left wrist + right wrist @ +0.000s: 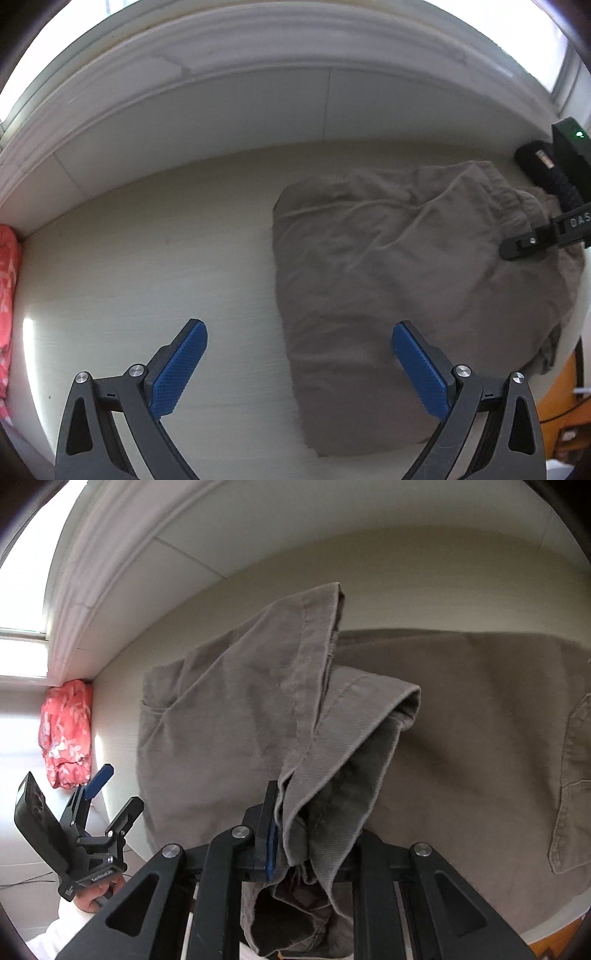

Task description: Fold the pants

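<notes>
Grey-brown pants (388, 266) lie folded on a pale table (147, 277). The right gripper (291, 834) is clamped on a bunched edge, lifting it. The left gripper (299, 365) hovers with jaws spread wide, holding nothing.

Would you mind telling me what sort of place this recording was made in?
Probably a room in a home: a pale tabletop set against a white moulded window sill, with grey-brown pants on it and a red floral cloth in the corner.

Bare tabletop (147, 266) left of pants (388, 277)
</notes>
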Tool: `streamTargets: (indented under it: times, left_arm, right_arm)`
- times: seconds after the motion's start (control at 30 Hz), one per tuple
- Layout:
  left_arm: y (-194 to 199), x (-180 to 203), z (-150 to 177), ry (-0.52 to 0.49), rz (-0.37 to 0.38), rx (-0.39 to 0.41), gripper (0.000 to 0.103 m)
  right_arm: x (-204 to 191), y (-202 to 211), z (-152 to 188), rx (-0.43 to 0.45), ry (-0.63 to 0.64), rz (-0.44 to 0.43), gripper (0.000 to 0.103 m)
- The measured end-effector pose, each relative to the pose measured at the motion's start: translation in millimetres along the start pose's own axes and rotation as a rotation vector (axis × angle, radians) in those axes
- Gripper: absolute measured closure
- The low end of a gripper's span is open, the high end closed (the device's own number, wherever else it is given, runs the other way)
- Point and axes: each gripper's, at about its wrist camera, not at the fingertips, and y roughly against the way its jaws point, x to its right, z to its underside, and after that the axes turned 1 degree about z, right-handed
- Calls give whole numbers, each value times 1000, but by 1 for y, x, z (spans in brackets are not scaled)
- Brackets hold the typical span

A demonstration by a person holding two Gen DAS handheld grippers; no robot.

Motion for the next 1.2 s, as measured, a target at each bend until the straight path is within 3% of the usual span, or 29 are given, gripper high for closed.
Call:
streamTargets:
  times: [0.23,0.37,0.5,0.6,0.73,0.77,0.87,0.97,1.03,1.13,1.2]
  left_arm:
    - [-22,-21,6,82,-39,-71,0]
    - [-30,-34,2,98,-57,-83,5]
    - [-19,-38,3,108,-40,-61,6]
    - [-26,-29,0,50,-68,-68,6]
    - [-35,-35,0,27,-85,-94,5]
    - [-37,-40,0,32,-82,-98,4]
    - [-42,-45,-2,38,-74,-99,4]
    - [-39,-41,-7,26,-72,-84,5]
    - [-32,-30,-1,14,-65,-73,5]
    - [-24,-22,1,1,-37,-58,5]
    - [-26,-20,5,-9,-31,-73,5]
  right_arm:
    - [12,-9,-8,-30,-8,-16,91]
    - [-7,0,-9,11,55,-54,91]
    - [-26,-6,-9,19,133,26,91]
    - [-20,-18,-9,-10,108,46,81]
    - [-10,3,3,-1,80,17,52]
    - [-9,13,8,24,90,20,50]
    - [-14,56,34,167,102,37,49]
    - [-33,71,57,262,142,-2,49]
    - [-48,57,65,259,193,16,50]
    - [-56,9,72,156,253,116,57]
    - [-54,-13,79,121,237,135,60]
